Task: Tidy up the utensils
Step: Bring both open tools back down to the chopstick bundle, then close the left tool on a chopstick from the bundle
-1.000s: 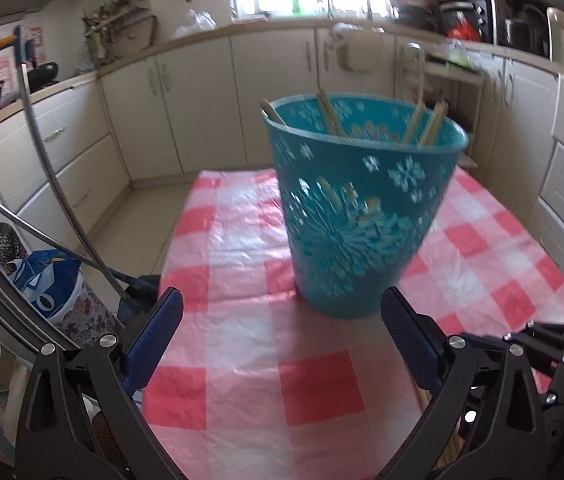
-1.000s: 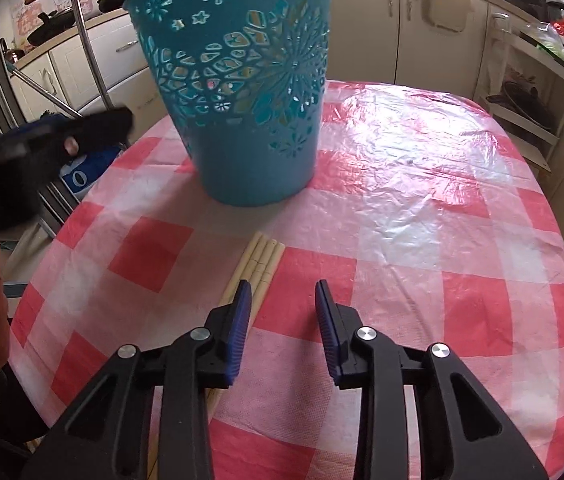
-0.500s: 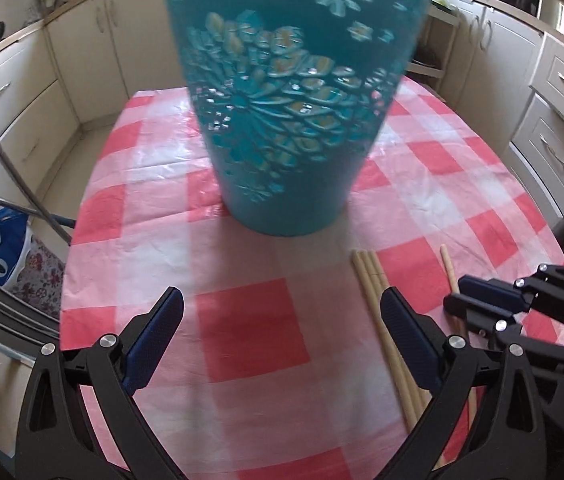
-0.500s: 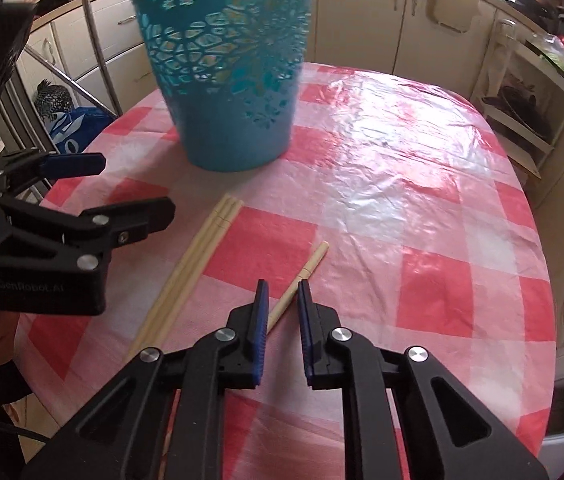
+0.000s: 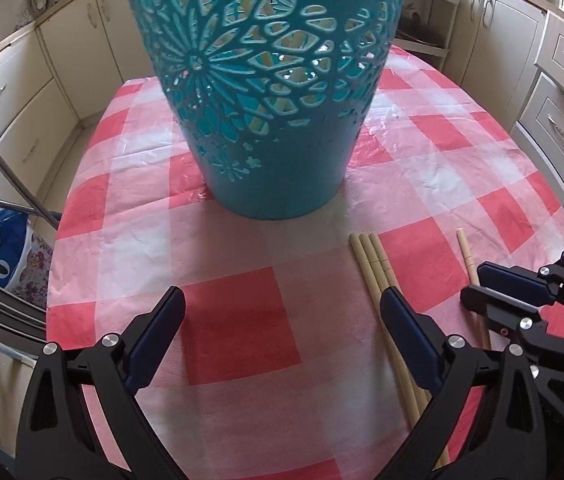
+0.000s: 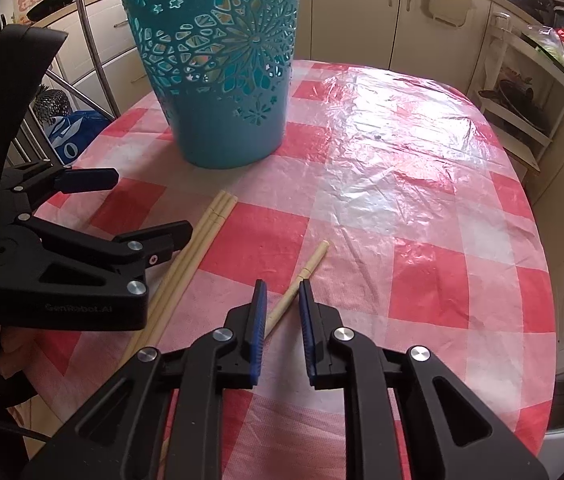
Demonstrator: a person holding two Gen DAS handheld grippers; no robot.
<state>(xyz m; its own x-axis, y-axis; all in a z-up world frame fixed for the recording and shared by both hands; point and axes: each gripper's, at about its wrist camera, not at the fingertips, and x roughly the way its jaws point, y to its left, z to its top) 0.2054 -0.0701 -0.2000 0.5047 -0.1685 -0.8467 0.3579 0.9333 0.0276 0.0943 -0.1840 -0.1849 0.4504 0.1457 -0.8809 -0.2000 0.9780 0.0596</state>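
Your right gripper [image 6: 282, 300] has widened around the lone chopstick [image 6: 302, 276]; left gripper [image 5: 282, 312] gapes empty; pinch that light, stiff, rolling stick mid-shaft.

Bucket far, sticks near, tongs on either side.

The bucket [image 6: 218, 76] stands on the surface [image 6: 422, 208], toward its far left. Near of it lies a bundle of three sticks [image 6: 202, 236], side by side and touching, their far ends just short of the bucket's base. To the right of the bundle, apart from it, lies a single stick [image 6: 306, 272]. The left tongs [image 6: 142, 208] sit left of the bundle; the right tongs [image 6: 282, 320] straddle the single stick's near part. More sticks stand inside the bucket [image 5: 278, 80].
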